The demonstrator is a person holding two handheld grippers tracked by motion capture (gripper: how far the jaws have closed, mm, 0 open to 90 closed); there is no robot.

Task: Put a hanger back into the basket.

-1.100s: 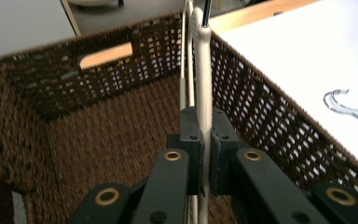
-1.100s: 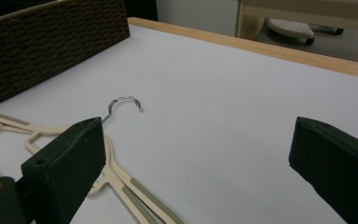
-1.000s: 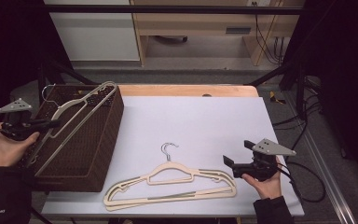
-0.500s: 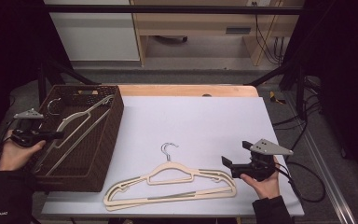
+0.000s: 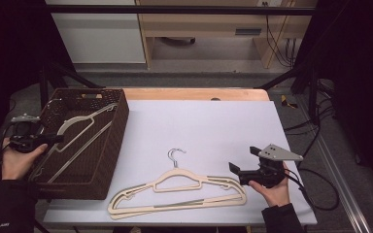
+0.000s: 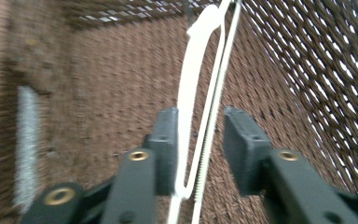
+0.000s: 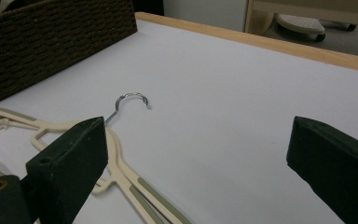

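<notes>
Releasing hanger (image 6: 200, 116) into basket (image 5: 110, 160): left gripper (image 6: 199, 140) jaws just opening, hanger loose between; right gripper (image 7: 196, 154) wide open, empty, beside table hangers (image 5: 175, 191).

You have a white sheet-covered table (image 5: 209, 121) with a pale wooden far edge; behind it a light wooden bench (image 5: 209, 24); black cables (image 5: 277, 43) trail down at right.

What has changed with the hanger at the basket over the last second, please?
The left gripper lowered the white hanger into the basket, and its jaws have just been opening, so the hanger lies loose between them. The right gripper and the hangers on the table stayed put.
</notes>
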